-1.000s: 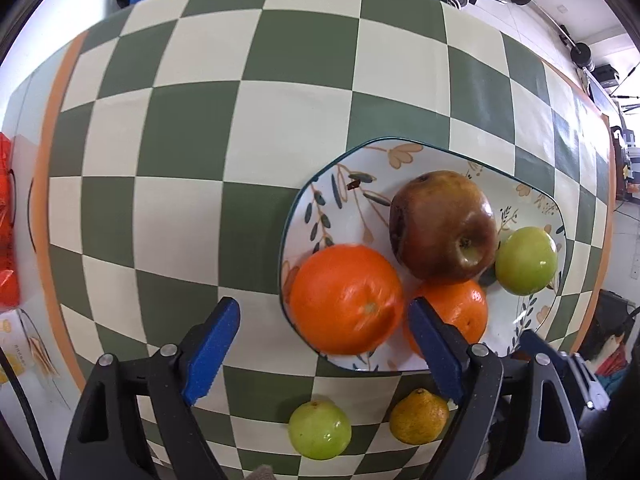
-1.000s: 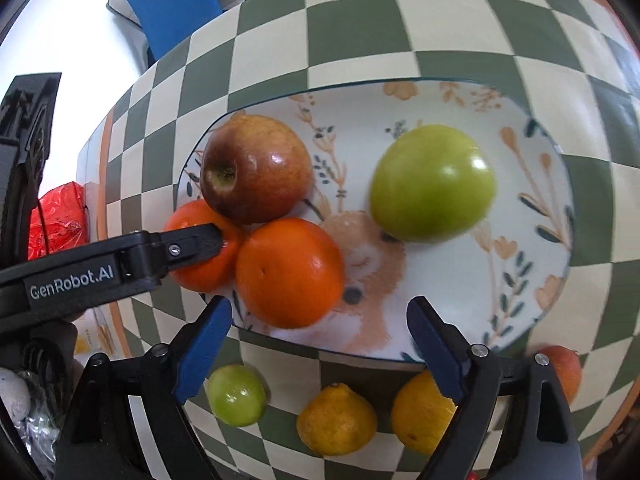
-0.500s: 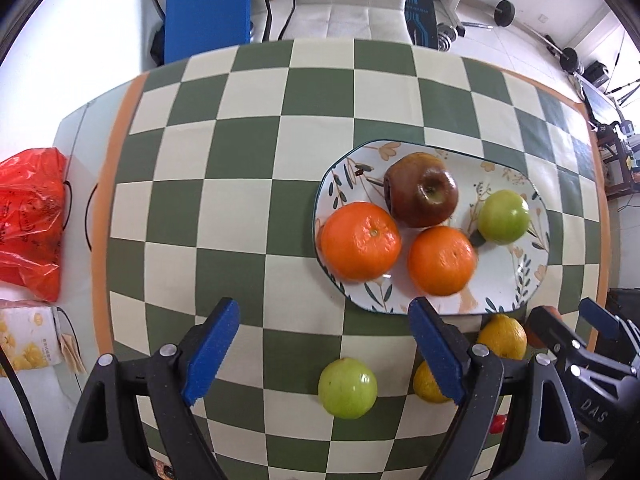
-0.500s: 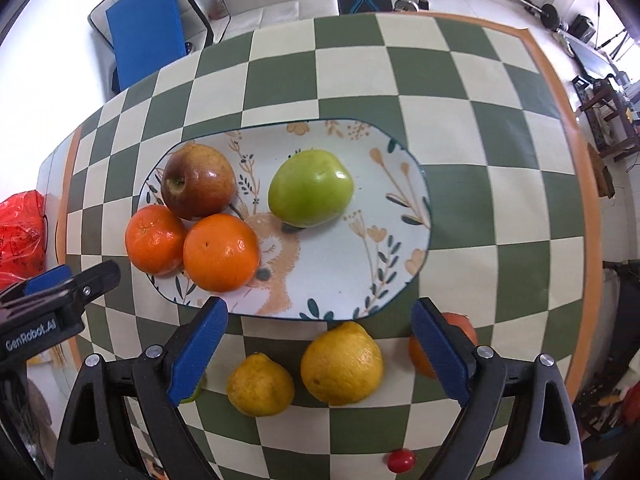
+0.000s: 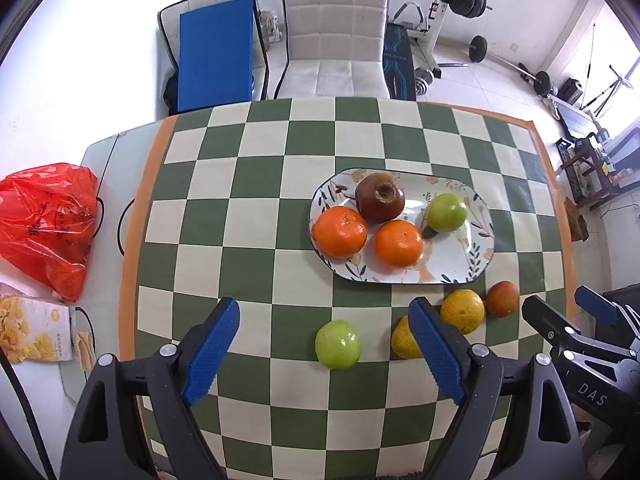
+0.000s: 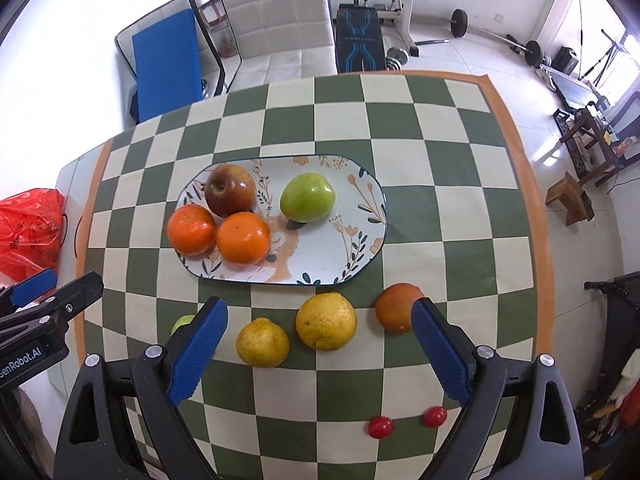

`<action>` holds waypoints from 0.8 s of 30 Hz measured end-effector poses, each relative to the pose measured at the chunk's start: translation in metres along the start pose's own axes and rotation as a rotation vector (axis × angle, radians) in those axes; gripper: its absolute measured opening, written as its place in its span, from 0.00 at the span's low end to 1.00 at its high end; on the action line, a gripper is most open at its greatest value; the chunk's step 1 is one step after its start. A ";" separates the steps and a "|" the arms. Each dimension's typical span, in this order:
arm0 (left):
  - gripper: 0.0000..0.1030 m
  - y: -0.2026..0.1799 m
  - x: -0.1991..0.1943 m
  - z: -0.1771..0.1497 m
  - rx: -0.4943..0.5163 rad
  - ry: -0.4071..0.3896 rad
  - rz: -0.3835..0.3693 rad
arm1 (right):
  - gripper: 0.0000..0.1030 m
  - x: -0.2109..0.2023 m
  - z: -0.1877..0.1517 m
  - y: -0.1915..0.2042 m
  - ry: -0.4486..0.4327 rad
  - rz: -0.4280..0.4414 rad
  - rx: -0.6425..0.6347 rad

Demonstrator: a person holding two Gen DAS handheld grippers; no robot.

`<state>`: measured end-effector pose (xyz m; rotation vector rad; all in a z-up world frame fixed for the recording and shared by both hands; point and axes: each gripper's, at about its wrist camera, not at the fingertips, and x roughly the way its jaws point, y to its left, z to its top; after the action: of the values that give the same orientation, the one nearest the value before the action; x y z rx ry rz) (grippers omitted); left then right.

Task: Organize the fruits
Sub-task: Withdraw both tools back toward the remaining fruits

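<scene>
Fruit is split between the floral plate [image 6: 360,216] and checkered tablecloth [image 6: 440,160], probably mid-sort, with both grippers' jaws spread wide and empty.

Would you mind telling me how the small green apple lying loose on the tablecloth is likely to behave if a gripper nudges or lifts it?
The green apple is round and rests on the flat tablecloth with nothing beside it, so a nudge would probably roll it. Its skin looks smooth and glossy, so it may slip in a shallow pinch. It looks firm and should keep its shape when lifted.
</scene>
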<state>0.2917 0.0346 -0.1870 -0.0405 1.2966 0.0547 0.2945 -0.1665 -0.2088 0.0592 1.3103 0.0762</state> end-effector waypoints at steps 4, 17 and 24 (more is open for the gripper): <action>0.84 -0.003 -0.021 -0.009 0.015 -0.036 -0.007 | 0.92 -0.027 -0.012 0.000 -0.039 0.009 0.002; 0.84 -0.005 -0.055 -0.025 0.017 -0.131 0.002 | 0.92 -0.091 -0.030 0.007 -0.156 0.001 0.005; 0.84 -0.003 -0.047 -0.019 0.002 -0.140 0.017 | 0.92 -0.078 -0.031 0.002 -0.125 0.025 0.033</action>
<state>0.2605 0.0291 -0.1465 -0.0232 1.1572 0.0692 0.2449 -0.1711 -0.1411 0.1069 1.1864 0.0711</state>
